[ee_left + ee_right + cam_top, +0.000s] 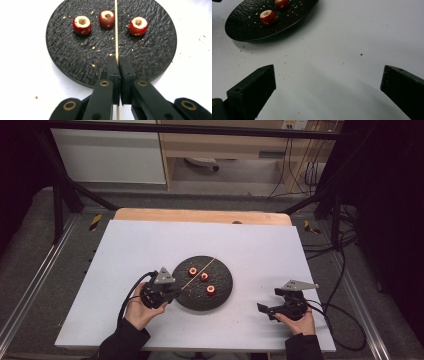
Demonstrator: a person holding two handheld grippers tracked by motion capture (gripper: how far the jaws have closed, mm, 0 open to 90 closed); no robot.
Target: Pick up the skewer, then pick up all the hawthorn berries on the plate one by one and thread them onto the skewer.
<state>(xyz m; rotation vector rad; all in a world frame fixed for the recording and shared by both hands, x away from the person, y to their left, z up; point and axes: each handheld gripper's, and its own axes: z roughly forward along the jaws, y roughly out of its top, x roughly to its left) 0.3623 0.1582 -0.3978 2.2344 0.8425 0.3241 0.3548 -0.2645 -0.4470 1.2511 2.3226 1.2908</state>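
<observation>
A round black plate lies mid-table and carries three cored red fruits. My left gripper sits at the plate's left rim, shut on a thin wooden skewer that reaches diagonally over the plate. In the left gripper view the skewer runs straight up from between the closed pads, passing between the middle fruit and the right fruit. My right gripper rests open on the white board, right of the plate. Its fingers stand far apart with nothing between them.
The white board covers a wooden table. Crumbs are scattered on the plate and on the board near it. Black cables trail off the right side. Metal frame bars stand at the back.
</observation>
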